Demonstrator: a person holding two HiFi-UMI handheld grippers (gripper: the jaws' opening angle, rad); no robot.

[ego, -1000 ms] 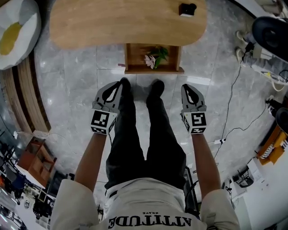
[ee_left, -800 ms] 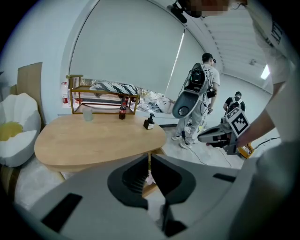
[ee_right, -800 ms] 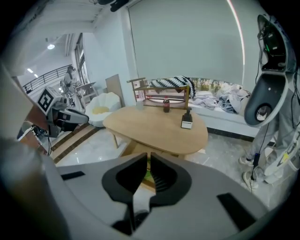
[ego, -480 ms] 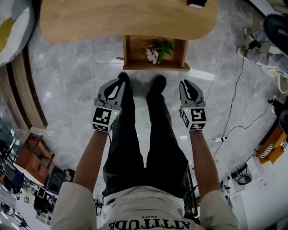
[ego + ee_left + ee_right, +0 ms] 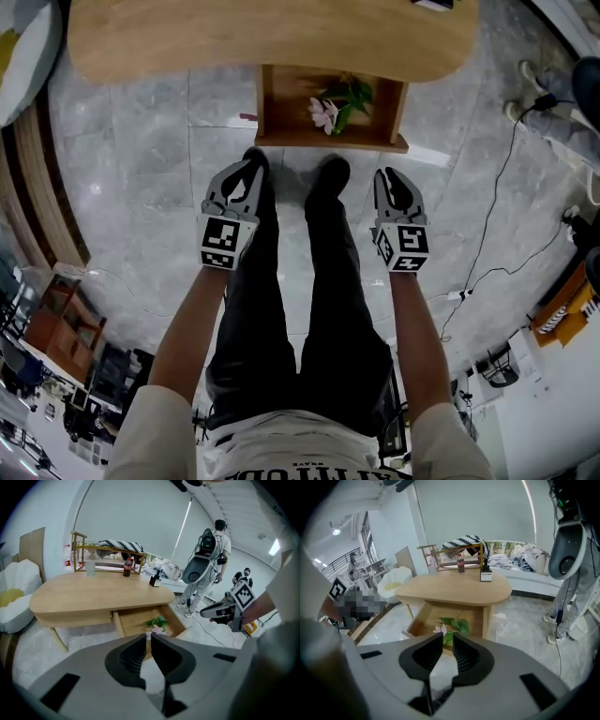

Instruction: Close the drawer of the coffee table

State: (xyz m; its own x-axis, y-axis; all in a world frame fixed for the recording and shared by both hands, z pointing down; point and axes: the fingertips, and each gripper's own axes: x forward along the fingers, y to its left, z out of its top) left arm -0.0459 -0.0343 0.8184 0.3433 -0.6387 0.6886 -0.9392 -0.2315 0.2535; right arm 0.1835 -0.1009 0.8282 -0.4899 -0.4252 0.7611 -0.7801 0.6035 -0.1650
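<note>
Two tools hang short of the open drawer (image 5: 330,142), left tool (image 5: 253,165) closed, right tool (image 5: 387,178) empty, jaws just parting.

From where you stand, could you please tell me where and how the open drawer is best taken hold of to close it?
Take the drawer by its front panel, coming from the open floor side and pushing toward the coffee table. That panel faces you, pulled out; no handle shows, and a flower lies inside.
</note>
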